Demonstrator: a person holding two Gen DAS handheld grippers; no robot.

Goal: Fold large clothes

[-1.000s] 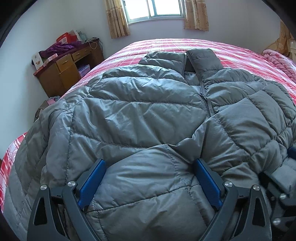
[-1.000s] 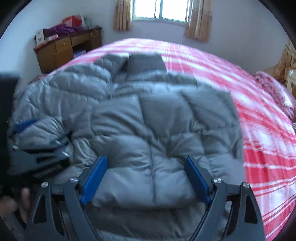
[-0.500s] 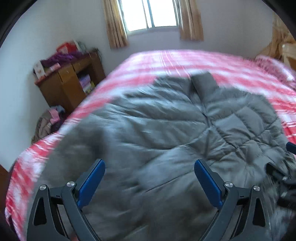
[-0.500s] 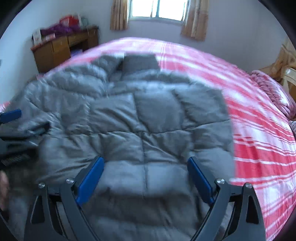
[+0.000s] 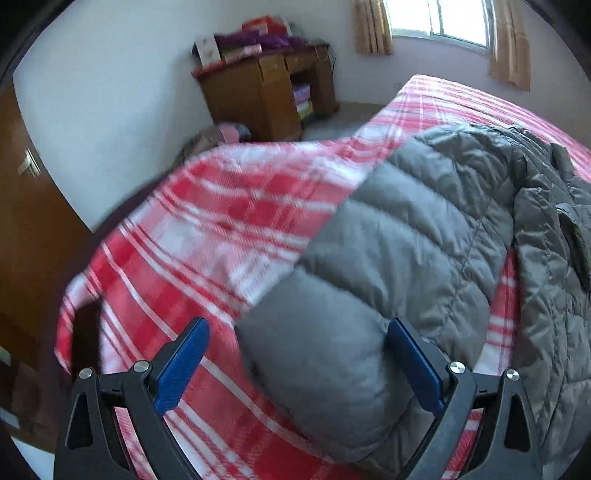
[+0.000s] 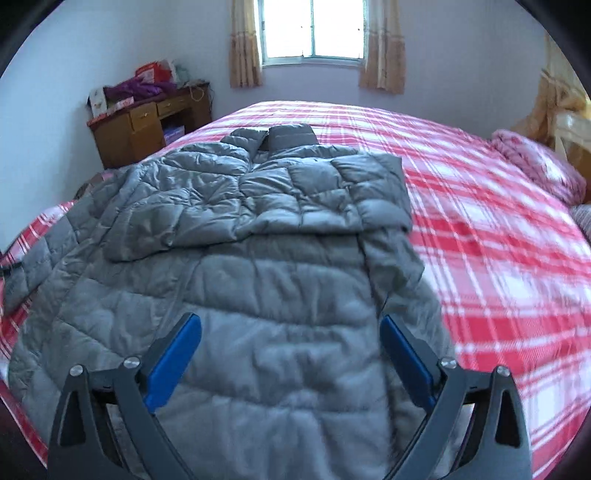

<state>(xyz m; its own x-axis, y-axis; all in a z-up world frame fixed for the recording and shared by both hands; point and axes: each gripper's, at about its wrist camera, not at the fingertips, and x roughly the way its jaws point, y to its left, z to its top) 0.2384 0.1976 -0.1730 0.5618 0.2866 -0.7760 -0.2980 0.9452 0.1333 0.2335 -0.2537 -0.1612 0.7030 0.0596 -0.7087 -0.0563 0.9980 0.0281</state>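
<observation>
A grey quilted down jacket [image 6: 277, 229] lies front up on the red-and-white plaid bed cover [image 6: 480, 221], collar toward the window. One sleeve [image 6: 314, 199] is folded across its chest. In the left wrist view the other sleeve [image 5: 369, 277] stretches out over the cover toward the bed's edge. My left gripper [image 5: 295, 332] hangs open above that sleeve's end, its blue pads clear of the fabric. My right gripper [image 6: 290, 321] hovers over the jacket's lower body with its jaws opening. Nothing is pinched between them.
A wooden desk [image 5: 258, 96] piled with boxes and cloth stands by the wall left of the bed. A brown door [image 5: 29, 221] is at the far left. A pink bundle [image 6: 535, 166] lies on the bed's right side, and the window [image 6: 314, 29] is behind.
My left gripper has swung left off the jacket's body to the outstretched sleeve near the bed's edge. The right gripper has drawn back, and the left gripper has left its view.
</observation>
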